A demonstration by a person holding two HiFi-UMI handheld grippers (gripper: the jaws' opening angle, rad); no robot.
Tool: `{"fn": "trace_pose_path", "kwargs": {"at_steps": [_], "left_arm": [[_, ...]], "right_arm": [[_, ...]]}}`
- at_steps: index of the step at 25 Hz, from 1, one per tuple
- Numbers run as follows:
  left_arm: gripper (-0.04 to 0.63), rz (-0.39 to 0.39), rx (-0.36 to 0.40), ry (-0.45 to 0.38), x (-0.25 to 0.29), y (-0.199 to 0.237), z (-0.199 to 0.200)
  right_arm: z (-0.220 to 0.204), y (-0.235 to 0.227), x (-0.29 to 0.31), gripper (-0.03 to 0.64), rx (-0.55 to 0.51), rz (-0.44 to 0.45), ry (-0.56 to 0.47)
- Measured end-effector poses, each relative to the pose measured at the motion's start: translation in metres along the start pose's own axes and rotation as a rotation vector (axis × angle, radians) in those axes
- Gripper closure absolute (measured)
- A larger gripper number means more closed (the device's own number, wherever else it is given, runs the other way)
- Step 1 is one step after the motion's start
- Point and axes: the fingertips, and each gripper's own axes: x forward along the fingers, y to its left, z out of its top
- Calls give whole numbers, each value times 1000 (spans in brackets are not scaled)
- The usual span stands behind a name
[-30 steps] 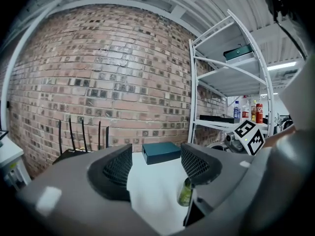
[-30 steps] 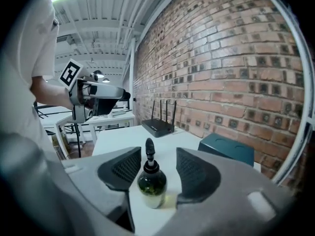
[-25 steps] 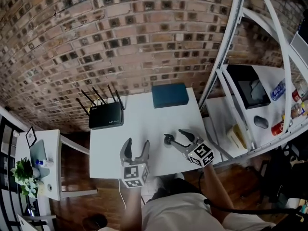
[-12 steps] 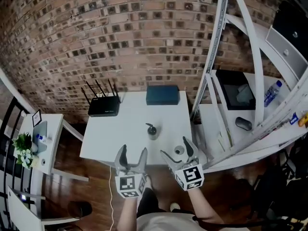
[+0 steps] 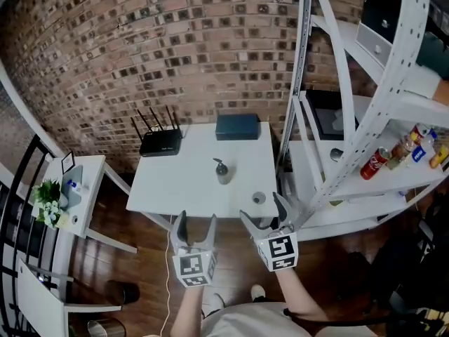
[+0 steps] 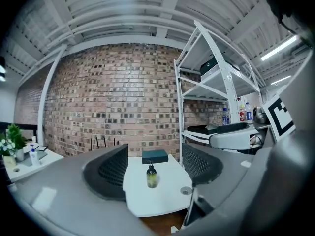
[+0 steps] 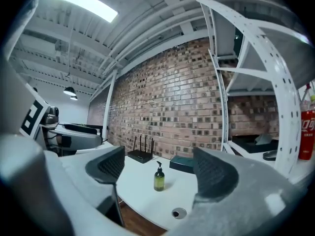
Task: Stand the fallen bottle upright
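Note:
A small green pump bottle [image 5: 222, 172] stands upright near the middle of the white table [image 5: 175, 181]; it also shows as the bottle [image 6: 151, 176] in the left gripper view and the bottle [image 7: 159, 177] in the right gripper view. Both grippers hang in front of the table's near edge, well back from the bottle. My left gripper [image 5: 194, 222] is open with nothing between its jaws. My right gripper [image 5: 264, 210] is open wide and empty too.
A black router [image 5: 160, 141] with antennas and a dark teal box [image 5: 237, 126] sit at the table's back by the brick wall. A round cable hole [image 5: 259, 198] is near the front right corner. White metal shelving [image 5: 330, 111] with bottles and cans stands right; a side table with a plant [image 5: 49, 195] stands left.
The bottle lay in the right gripper a second ago; now it stands upright and free on the table. Both grippers have drawn back off the table toward me and up.

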Motion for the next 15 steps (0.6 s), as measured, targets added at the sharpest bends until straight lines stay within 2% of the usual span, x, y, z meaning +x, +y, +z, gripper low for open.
{"fn": "trace_pose_path", "kwargs": {"at_steps": [5, 15], "left_arm": [[244, -14, -2, -27, -28, 13, 9], [245, 10, -32, -34, -57, 59, 13]], "right_arm": [[7, 14, -4, 200, 0, -35, -7], [29, 80, 10, 202, -40, 18, -12]]}}
